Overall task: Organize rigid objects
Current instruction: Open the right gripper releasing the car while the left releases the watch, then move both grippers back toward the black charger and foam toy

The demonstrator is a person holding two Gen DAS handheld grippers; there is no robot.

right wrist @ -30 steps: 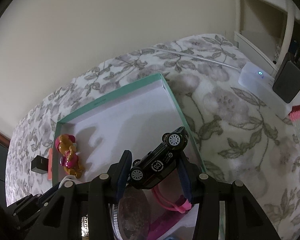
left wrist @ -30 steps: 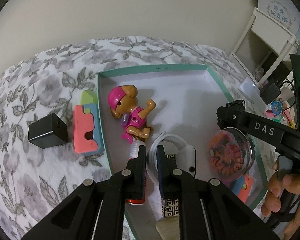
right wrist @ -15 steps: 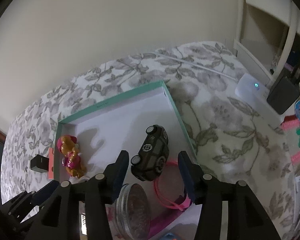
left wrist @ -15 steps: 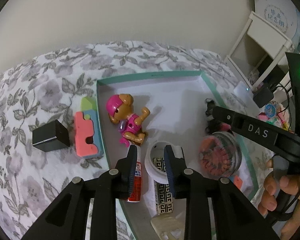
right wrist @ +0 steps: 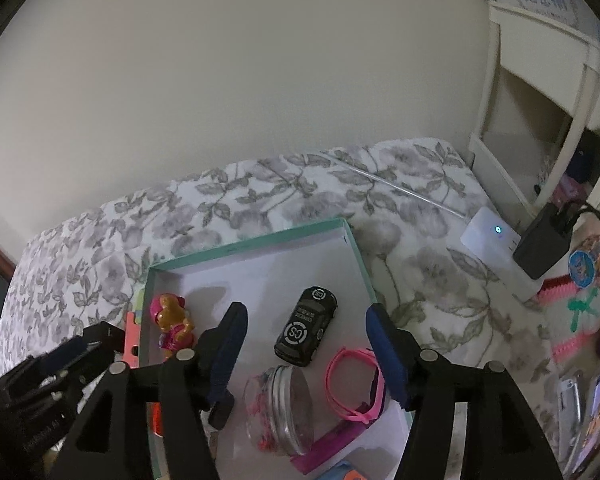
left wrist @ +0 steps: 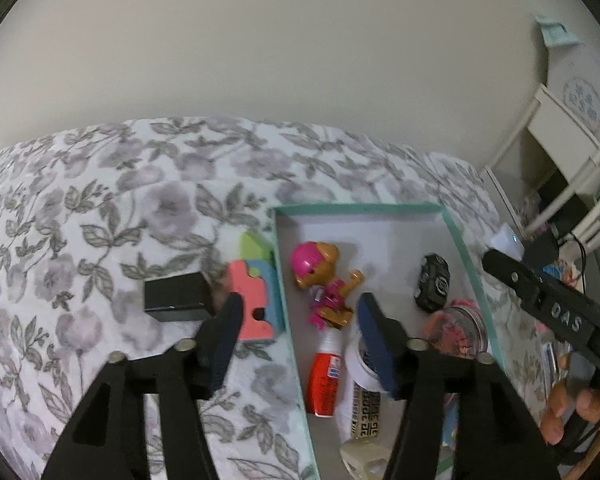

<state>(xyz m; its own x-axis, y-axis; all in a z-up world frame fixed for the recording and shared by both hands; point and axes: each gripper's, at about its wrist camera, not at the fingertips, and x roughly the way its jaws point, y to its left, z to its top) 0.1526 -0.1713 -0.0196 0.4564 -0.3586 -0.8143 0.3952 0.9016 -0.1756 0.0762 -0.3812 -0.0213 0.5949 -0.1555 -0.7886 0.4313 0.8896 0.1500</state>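
**Both jaws opening over the box, nothing gripped**

Your left gripper [left wrist: 298, 314] hangs above the box's left wall, jaws opening and nothing pressed between the pads. Only its view shows what lies outside the box [left wrist: 466, 256] on the bed [left wrist: 100, 208]: a black cube [left wrist: 176, 296] and, just right of it, foam blocks [left wrist: 254, 300] against the box's wall. Inside, left to right, it shows the pup toy [left wrist: 324, 284], a red tube [left wrist: 326, 380] below it, a tape roll [left wrist: 360, 364] partly behind the right finger, the car [left wrist: 432, 288] and the jar [left wrist: 458, 332]. At far right your right hand [left wrist: 568, 408] holds the other gripper's handle.

Your right gripper [right wrist: 304, 338] is also opening, with empty jaws; the car [right wrist: 306, 326] lies free on the box floor beneath them, touching neither pad. Only this view shows the pink band [right wrist: 352, 380] right of the jar [right wrist: 284, 408], plus the white device [right wrist: 490, 234] and black adapter [right wrist: 544, 244] on the bed beyond the box [right wrist: 244, 246]. The pup toy [right wrist: 170, 320] lies at the left wall.
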